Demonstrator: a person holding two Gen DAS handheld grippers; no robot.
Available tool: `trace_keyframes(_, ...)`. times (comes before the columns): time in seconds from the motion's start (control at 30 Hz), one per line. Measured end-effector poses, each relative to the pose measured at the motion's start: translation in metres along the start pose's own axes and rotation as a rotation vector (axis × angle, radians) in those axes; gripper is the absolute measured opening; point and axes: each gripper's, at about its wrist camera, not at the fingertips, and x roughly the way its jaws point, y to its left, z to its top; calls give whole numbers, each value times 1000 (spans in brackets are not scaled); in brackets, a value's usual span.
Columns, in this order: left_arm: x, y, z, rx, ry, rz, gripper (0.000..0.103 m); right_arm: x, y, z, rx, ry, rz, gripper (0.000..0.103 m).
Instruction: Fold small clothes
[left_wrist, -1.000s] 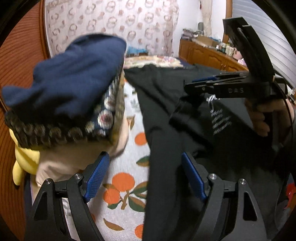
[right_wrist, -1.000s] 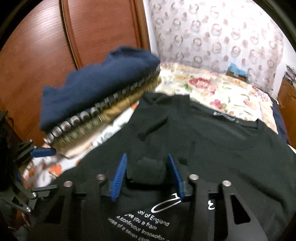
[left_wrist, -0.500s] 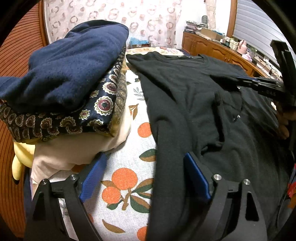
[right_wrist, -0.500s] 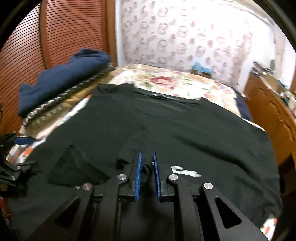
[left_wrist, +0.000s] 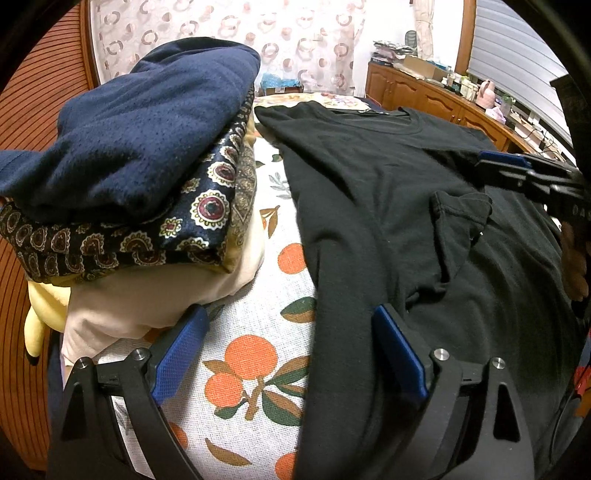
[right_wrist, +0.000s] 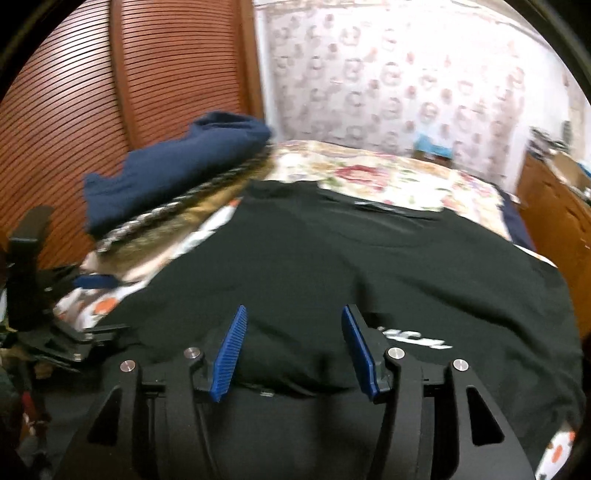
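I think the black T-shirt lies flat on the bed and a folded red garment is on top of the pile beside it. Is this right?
Not quite: the garment on top of the pile is navy blue, not red, as the left wrist view shows. The black T-shirt does lie spread on the bed.

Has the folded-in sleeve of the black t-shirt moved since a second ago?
Yes. In the left wrist view the sleeve now lies flat on the black t-shirt, lower and clear of the right gripper, which held it lifted and is opening.

black T-shirt (left_wrist: 369, 192): 1 | folded clothes stack (left_wrist: 140, 177): 1 | tongs (left_wrist: 288, 354): 2
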Motion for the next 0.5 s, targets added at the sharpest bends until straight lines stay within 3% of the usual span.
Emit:
trace_keyframes(0.27, 0, 0, 0, 0, 0, 0, 92, 77, 30, 14, -19, 103, 94, 55)
trace_keyframes(0.5, 0, 0, 0, 0, -1, 1, 92, 92, 21, 13, -49, 140, 132, 11)
